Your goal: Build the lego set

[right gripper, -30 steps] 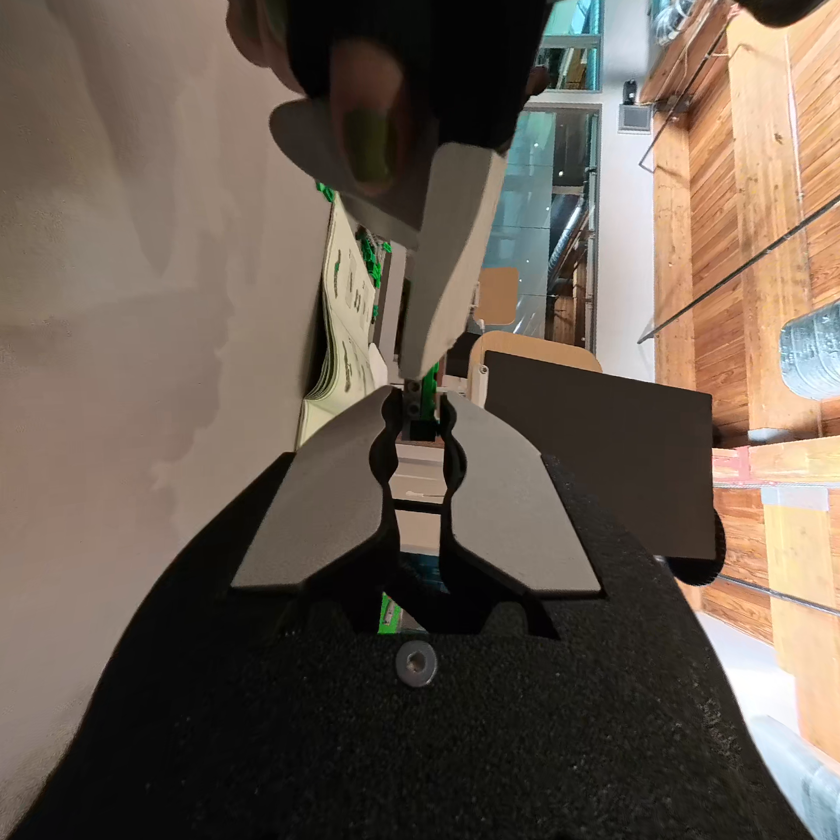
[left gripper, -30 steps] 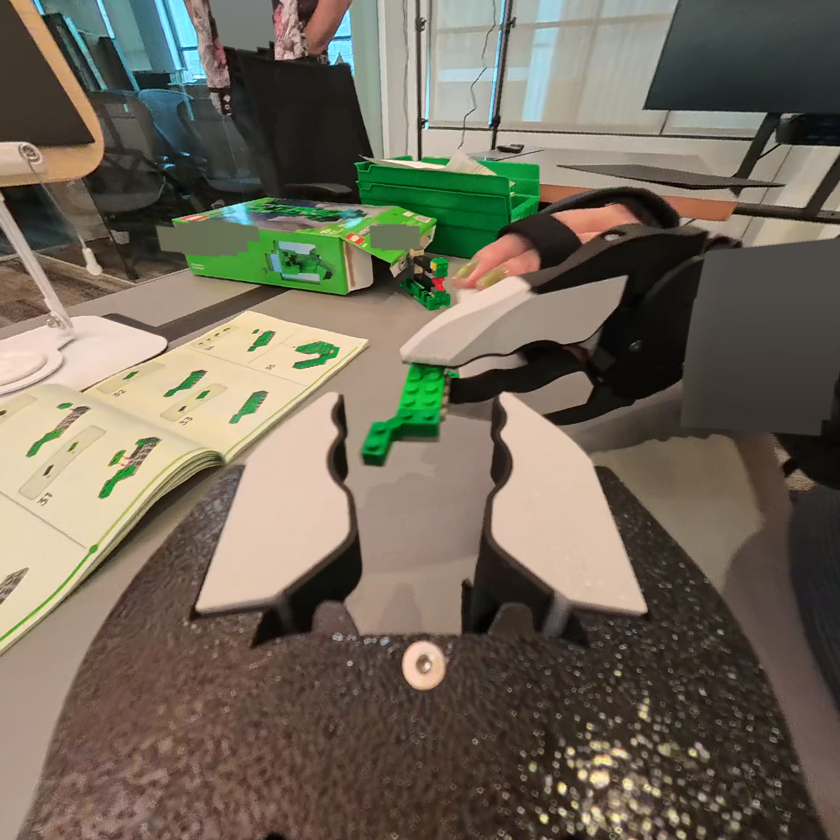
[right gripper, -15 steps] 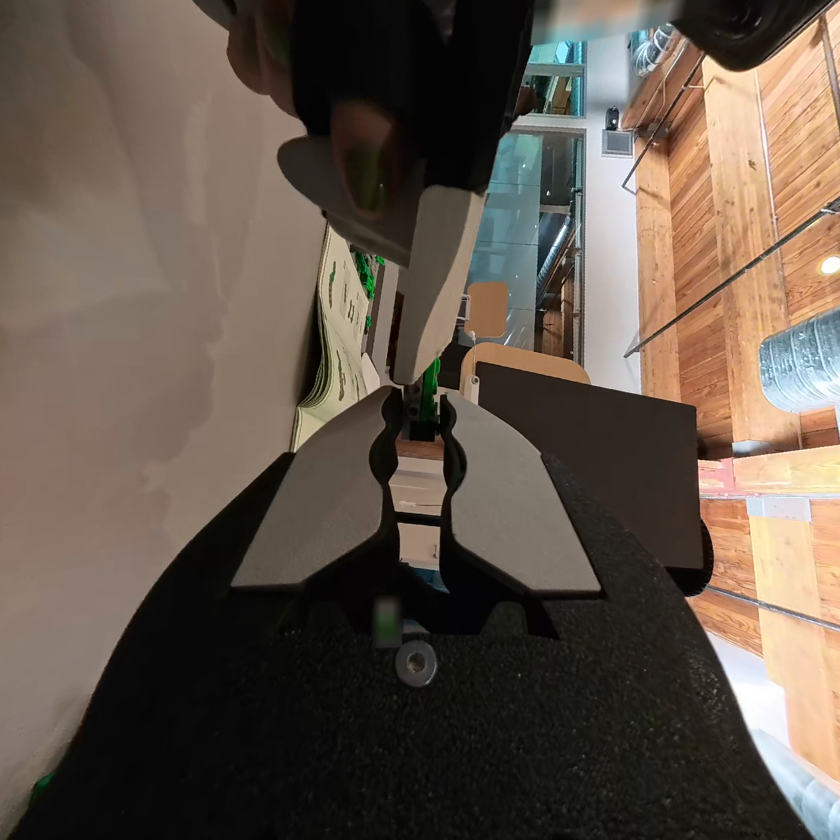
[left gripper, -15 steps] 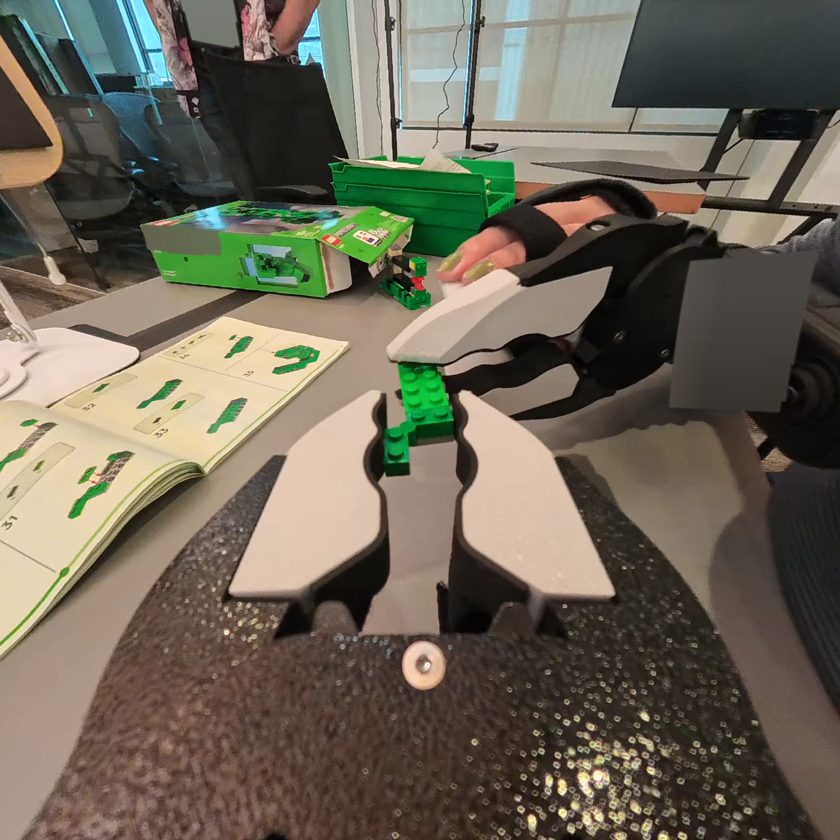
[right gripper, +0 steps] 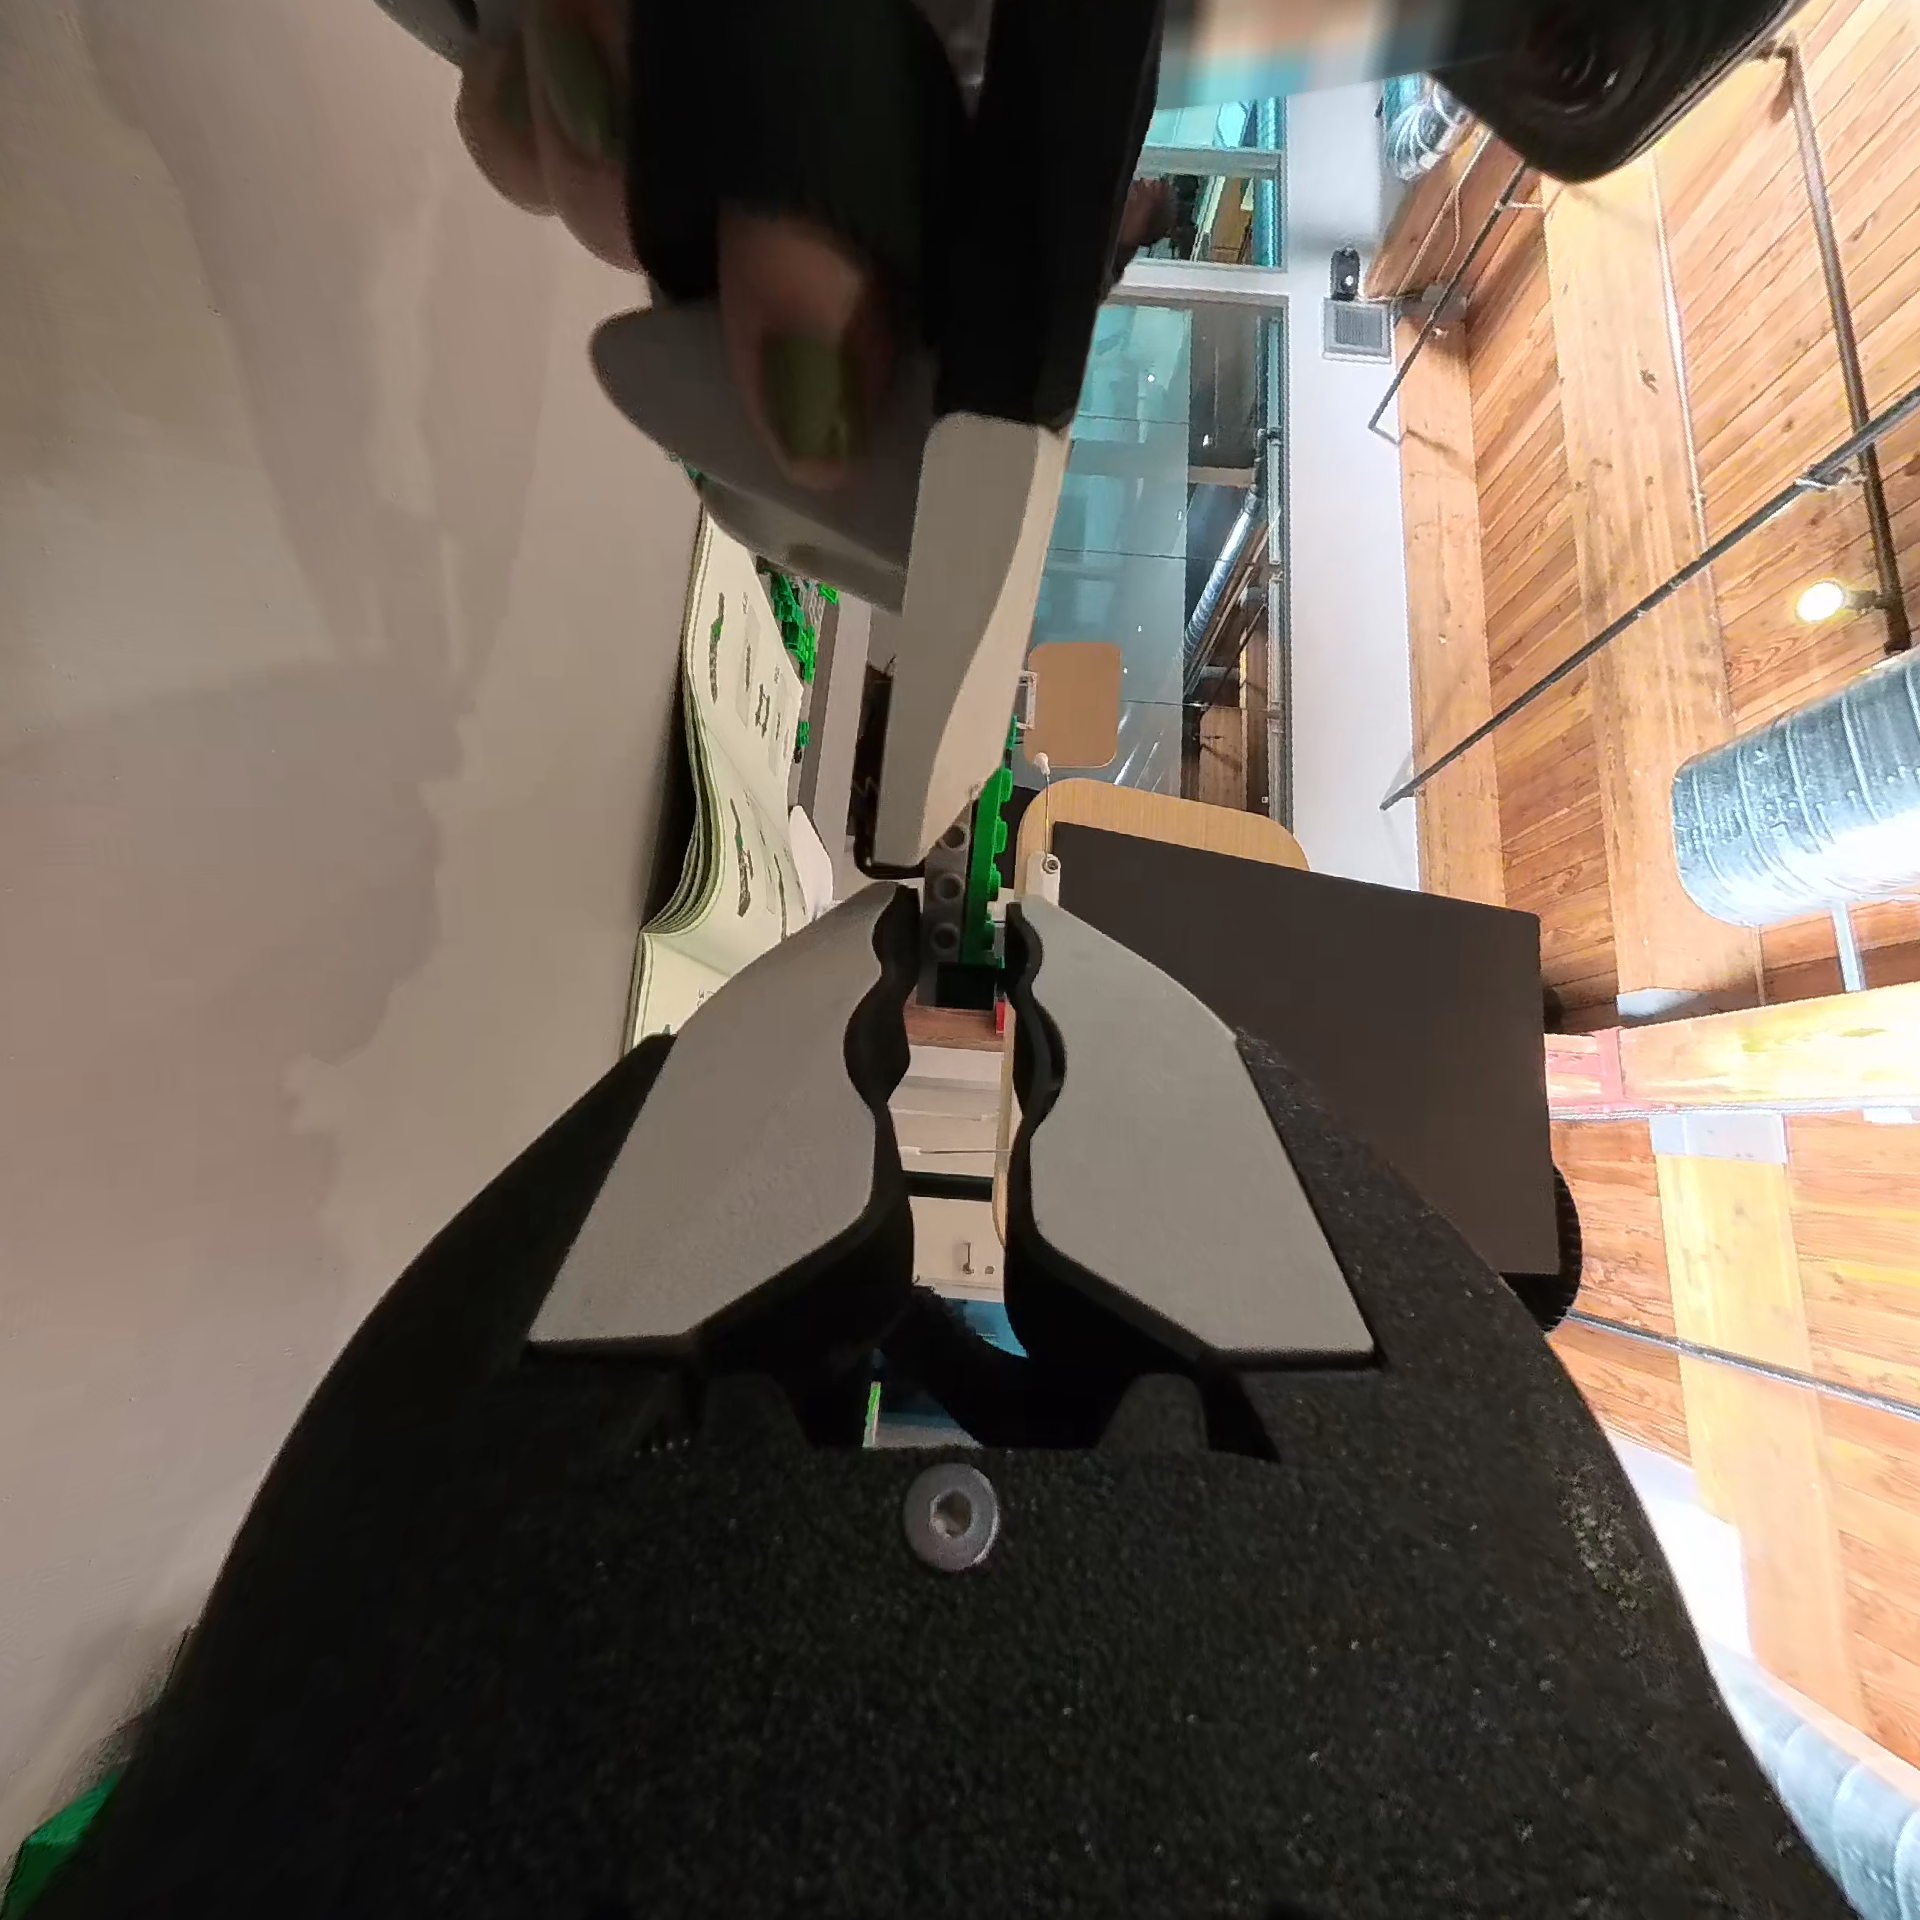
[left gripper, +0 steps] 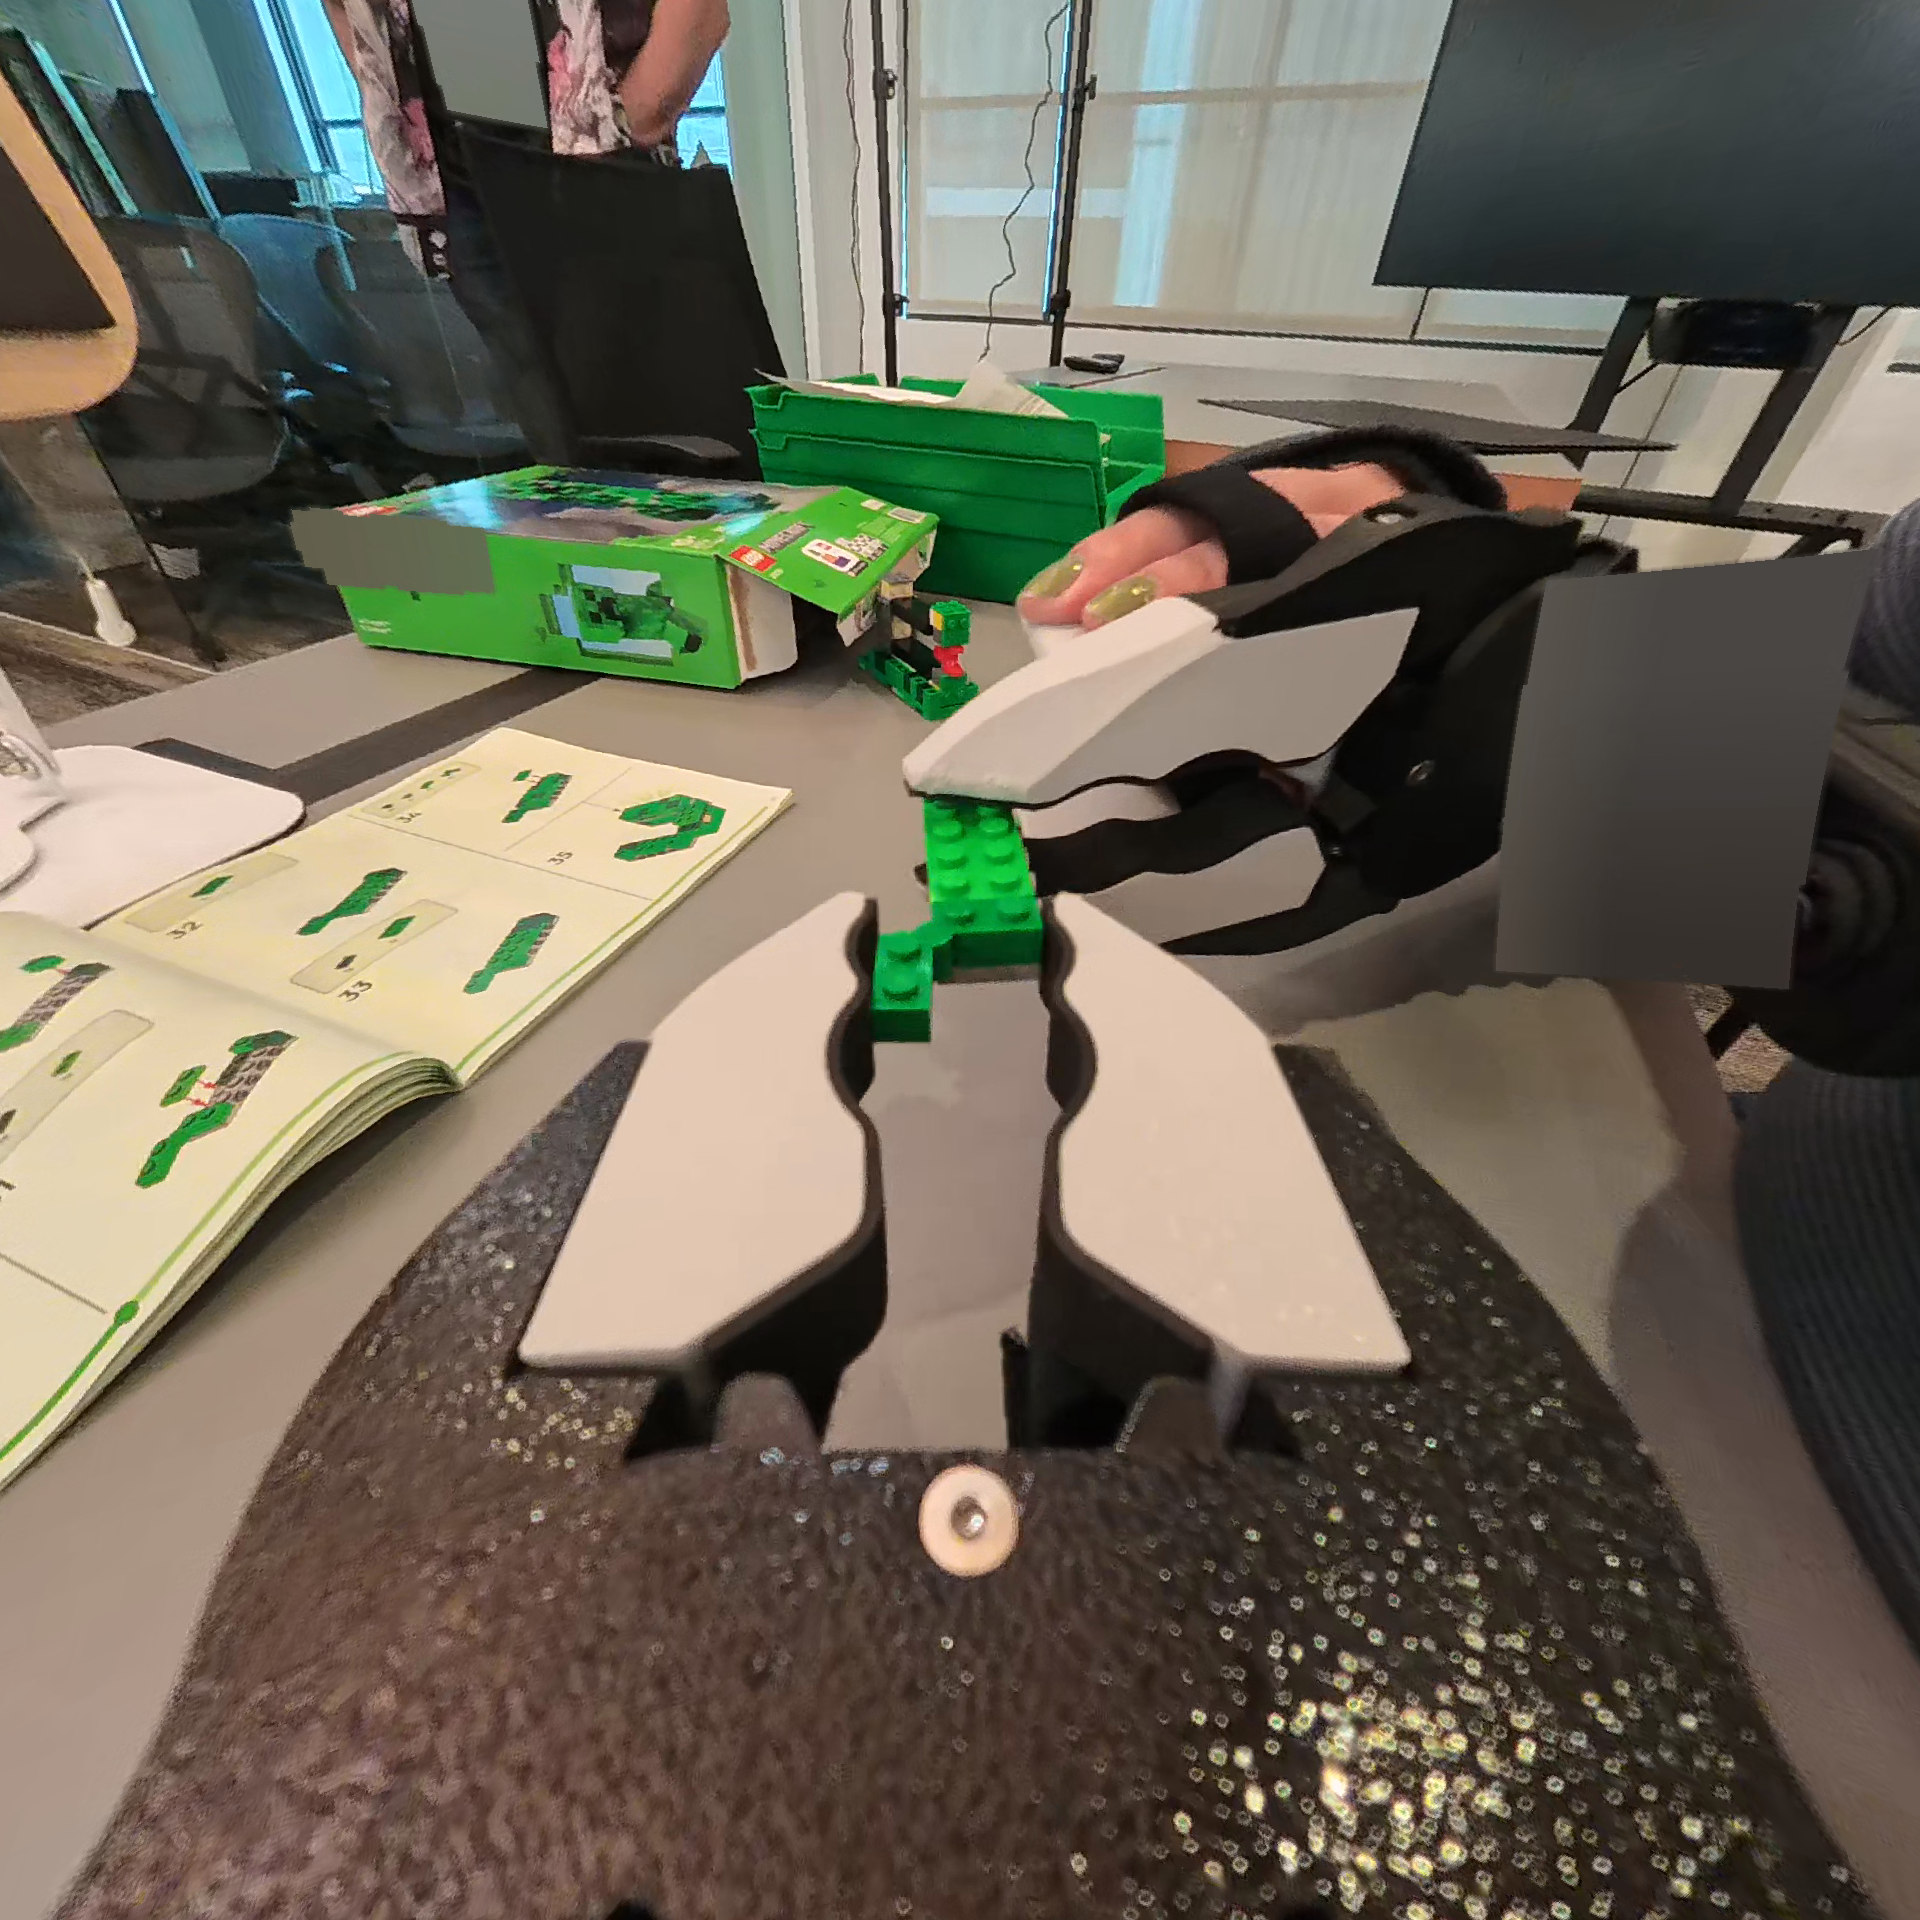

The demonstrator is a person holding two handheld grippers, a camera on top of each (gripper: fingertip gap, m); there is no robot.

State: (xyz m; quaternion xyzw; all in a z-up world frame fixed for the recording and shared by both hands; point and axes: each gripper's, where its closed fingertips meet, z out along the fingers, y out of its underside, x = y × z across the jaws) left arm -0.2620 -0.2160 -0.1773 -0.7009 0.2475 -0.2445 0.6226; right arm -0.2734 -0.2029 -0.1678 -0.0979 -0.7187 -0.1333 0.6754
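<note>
A green Lego assembly (left gripper: 982, 883), made of flat plates with a small brick at its near end, is held above the grey table (left gripper: 1351, 1091) between both grippers. My left gripper (left gripper: 956, 920) is closed on its near end, with both fingertips touching it. My right gripper (left gripper: 966, 810) comes in from the right on its side and is shut on the far end. In the right wrist view my right gripper (right gripper: 956, 909) clamps the green and grey assembly (right gripper: 971, 883). A finger (right gripper: 966, 644) of the left gripper reaches down to it there.
An open instruction booklet (left gripper: 312, 987) lies on the left. Behind are a green Lego box (left gripper: 582, 592), a small finished build (left gripper: 925, 655) and green bins (left gripper: 956, 447). A white lamp base (left gripper: 135, 821) sits far left. A person stands at the back. Left and right tips are no more than a few centimetres apart.
My left gripper's fingers have narrowed and moved forward around the near end of the green assembly. The right gripper has kept hold of the far end.
</note>
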